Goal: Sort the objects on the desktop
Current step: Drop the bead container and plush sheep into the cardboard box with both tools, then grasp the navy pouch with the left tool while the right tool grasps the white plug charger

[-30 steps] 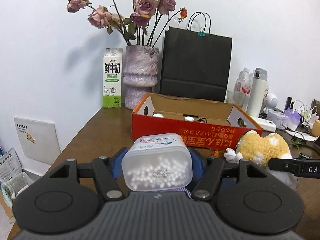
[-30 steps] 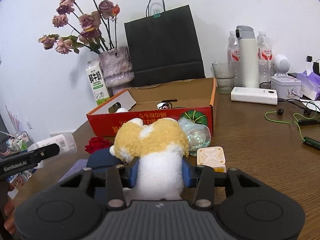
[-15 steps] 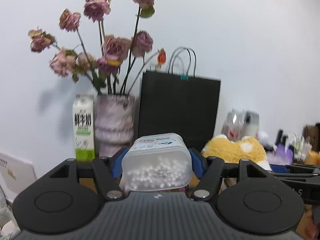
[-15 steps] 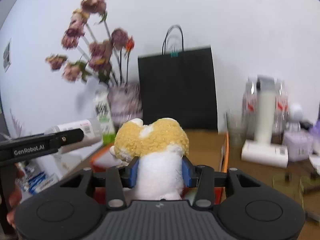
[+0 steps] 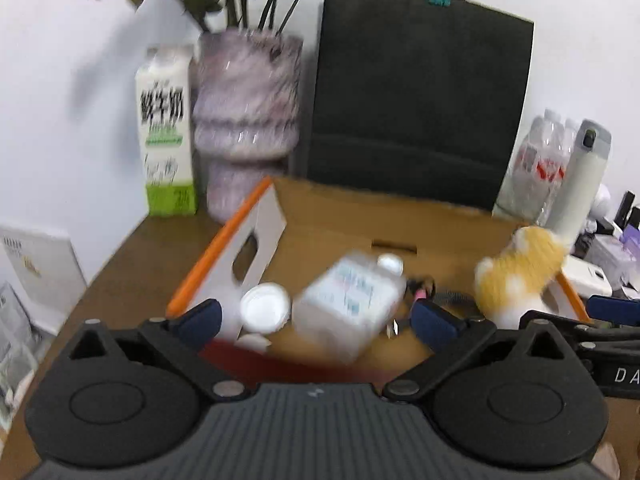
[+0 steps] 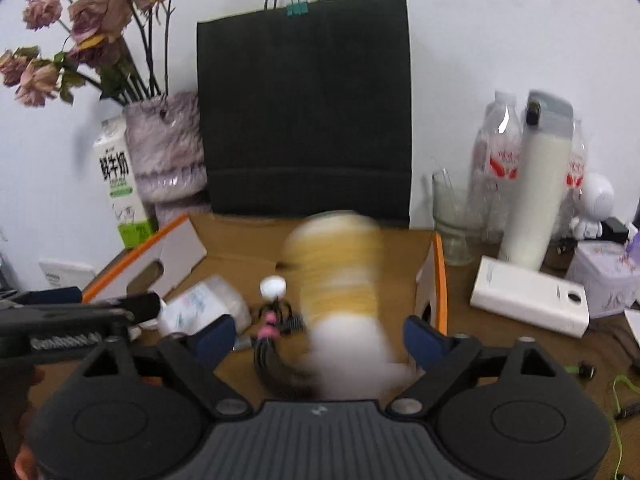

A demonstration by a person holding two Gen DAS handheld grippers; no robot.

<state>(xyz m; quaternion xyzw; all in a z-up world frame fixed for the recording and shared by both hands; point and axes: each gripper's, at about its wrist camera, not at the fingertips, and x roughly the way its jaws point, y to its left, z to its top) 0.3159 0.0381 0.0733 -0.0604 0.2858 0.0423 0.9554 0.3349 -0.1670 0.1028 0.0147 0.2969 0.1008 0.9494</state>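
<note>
Both grippers hover over the front edge of the red cardboard box [image 5: 240, 248]. My left gripper [image 5: 316, 320] is open; the clear plastic tub of white beads [image 5: 348, 300] is blurred, free between its fingers, over the box floor. My right gripper [image 6: 320, 336] is open; the yellow and white plush toy [image 6: 340, 280] is blurred, loose between its fingers inside the box [image 6: 438, 264]. The plush also shows in the left wrist view [image 5: 516, 276], the tub in the right wrist view [image 6: 204, 304].
In the box lie a white cap [image 5: 264, 306], a small white ball [image 6: 273, 286] and a black cable bundle [image 6: 276, 328]. Behind stand a black paper bag [image 5: 416, 112], vase [image 5: 244, 120], milk carton [image 5: 166, 132], bottles and a thermos [image 6: 536, 184]. A white power bank [image 6: 528, 296] lies right.
Both grippers moved forward and down over the box and opened. The tub and the plush toy left the fingers and are dropping into the box.
</note>
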